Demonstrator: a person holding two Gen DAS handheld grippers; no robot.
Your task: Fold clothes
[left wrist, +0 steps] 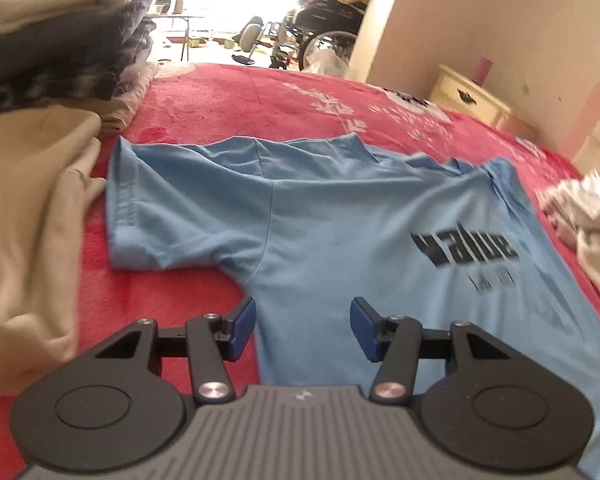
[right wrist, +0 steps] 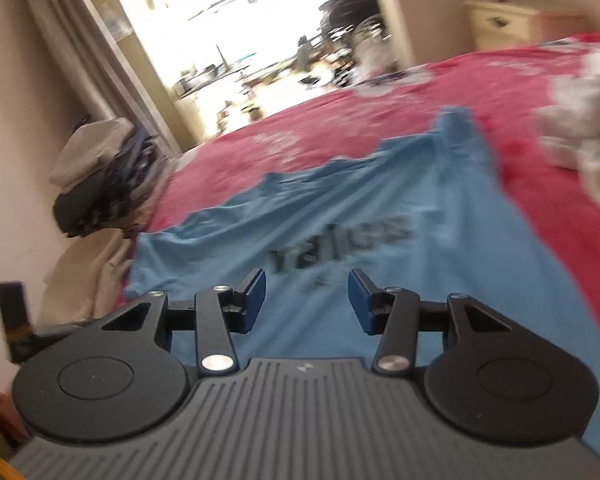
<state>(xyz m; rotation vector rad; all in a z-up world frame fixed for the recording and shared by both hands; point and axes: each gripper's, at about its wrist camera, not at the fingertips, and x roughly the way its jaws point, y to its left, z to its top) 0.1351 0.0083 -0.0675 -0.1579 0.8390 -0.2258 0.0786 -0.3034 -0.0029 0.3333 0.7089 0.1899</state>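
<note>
No real containers in view; only a cream nightstand (left wrist: 474, 98) with closed drawers by the far wall, contents not visible. A stack of folded clothes (left wrist: 60, 40) sits at the far left of the bed (left wrist: 228, 92), dark and beige layers, with a loose beige garment (left wrist: 32, 220) in front of it. A crumpled white garment (left wrist: 584, 216) lies at the bed's right edge.

The blue T-shirt (left wrist: 340, 220) lies spread flat on the red bedspread, between the beige garment and the white one. One short sleeve sticks out to the left, collar end is toward the far side, mild wrinkles near the shoulders. Dark printed lettering on the chest, seen upside down; blurred in the right wrist view.

Left gripper (left wrist: 303, 328): jaws spread, nothing between them, hovering over the shirt's lower left side near the armpit seam. Right gripper (right wrist: 307, 306): jaws spread, nothing pinched, above the shirt's body just below the print. Right view heavily motion-blurred.
</note>
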